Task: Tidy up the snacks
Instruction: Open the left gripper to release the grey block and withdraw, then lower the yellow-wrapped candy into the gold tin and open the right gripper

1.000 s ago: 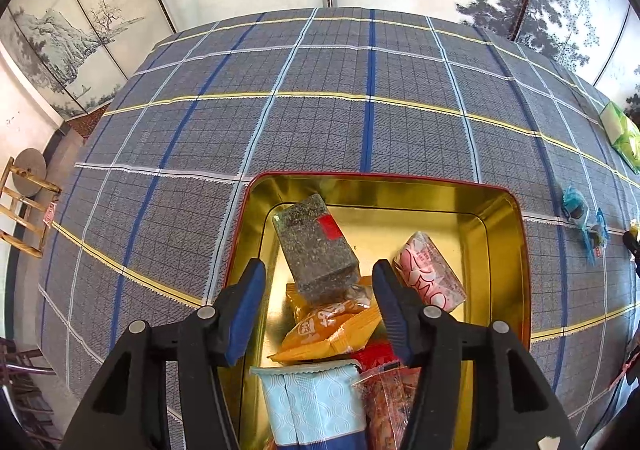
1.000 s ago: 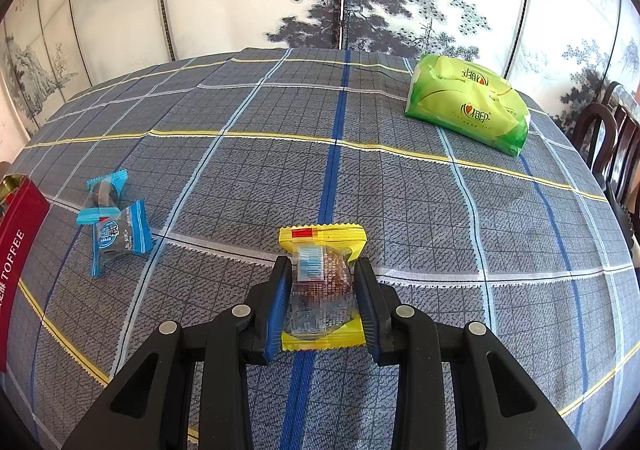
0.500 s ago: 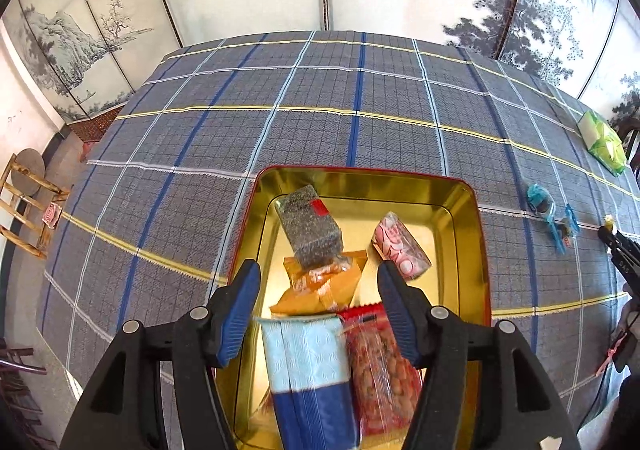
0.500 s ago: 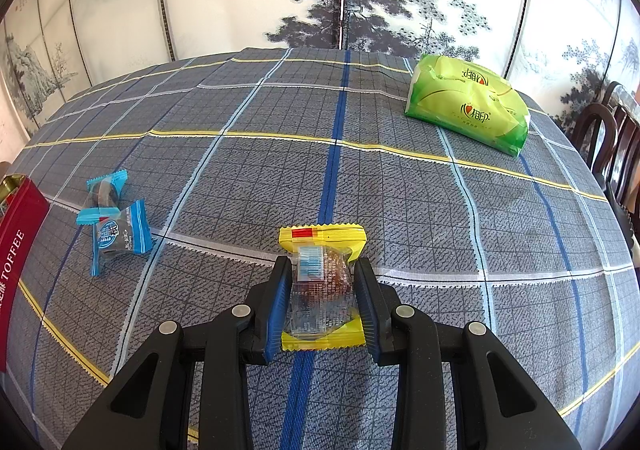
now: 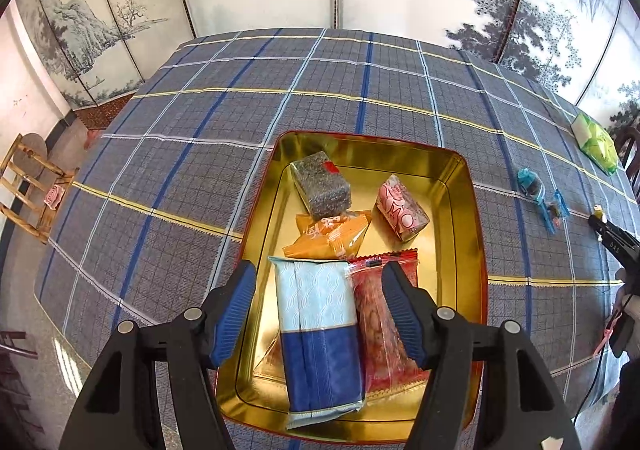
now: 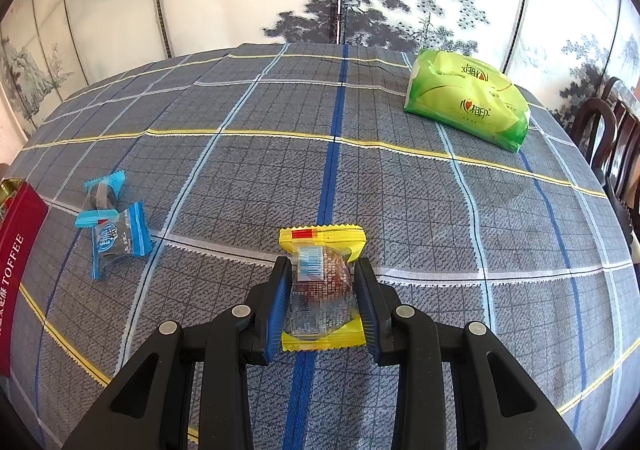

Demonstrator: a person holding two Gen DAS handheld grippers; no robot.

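Observation:
A gold tin tray [image 5: 466, 210] with a red rim holds several snacks: a grey seaweed block [image 5: 320, 186], a pink packet [image 5: 402, 208], an orange packet [image 5: 328, 236], a blue-and-white pack [image 5: 318, 334] and a red peanut bag [image 5: 380, 326]. My left gripper [image 5: 319, 312] hovers above the near snacks, its jaws opening, nothing pressed between the pads. In the right wrist view my right gripper [image 6: 322, 300] is shut on a yellow-edged clear snack packet [image 6: 322, 282] lying on the tablecloth. Two blue-wrapped candies [image 6: 112, 226] lie to its left.
A green tissue pack [image 6: 466, 104] rests at the far right of the checked tablecloth. The tin's red side [image 6: 16, 246] shows at the left edge. Dark chairs [image 6: 612, 138] stand beyond the table's right edge, a wooden stool [image 5: 28, 186] on the left floor.
My left gripper has drawn back and up from the tray, so more of the tin and the near packs show, and its jaws stand wider. The right gripper has not moved.

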